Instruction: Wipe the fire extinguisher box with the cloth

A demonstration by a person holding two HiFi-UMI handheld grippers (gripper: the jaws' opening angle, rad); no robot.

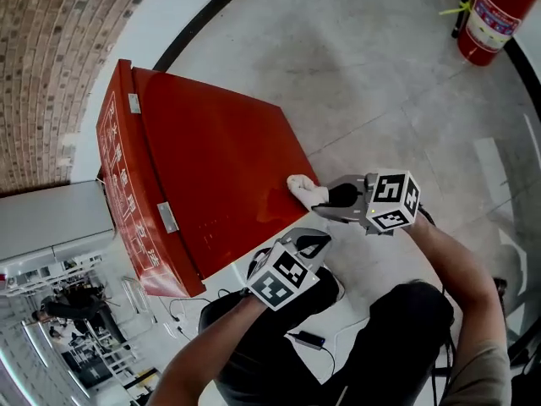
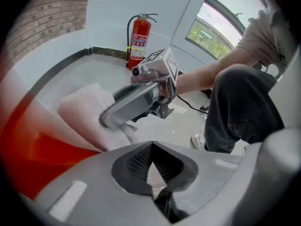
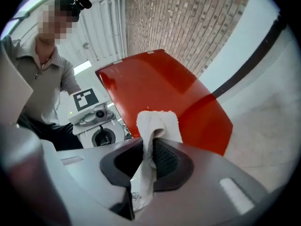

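Pale grey tiled floor [image 1: 363, 49] is lying beneath the scene, and a brown brick wall [image 1: 51, 57] is rising at the left of the head view.

Item 1: red metal fire extinguisher box [image 1: 220, 167]. It is standing by the brick wall, its broad glossy top panel sloping toward the person. The right gripper view is showing the same panel [image 3: 160, 84] straight ahead of the jaws.

Item 2: white terry cloth [image 1: 301, 186]. It is sitting at the right edge of the red panel, bunched in front of the right gripper. In the right gripper view the cloth [image 3: 157, 121] is running between the two black ribbed pads [image 3: 165, 158], with a folded lobe sticking out beyond the tips toward the box and a tail hanging back below them. Whether it is pressing on the panel cannot be told.

Item 3: right gripper [image 1: 325, 198]. Its jaws are clamping on the cloth and pointing across at the box edge.

Item 4: left gripper [image 1: 311, 244]. It is hanging just beside and below the right one, off the box's near corner. In its own view the jaw tips [image 2: 150, 147] are meeting with nothing pinched between them, and the cloth [image 2: 87, 109] is lying well ahead, apart from them.

Item 5: red cylindrical fire extinguisher [image 1: 494, 11]. It is standing on the floor, well apart from the box.
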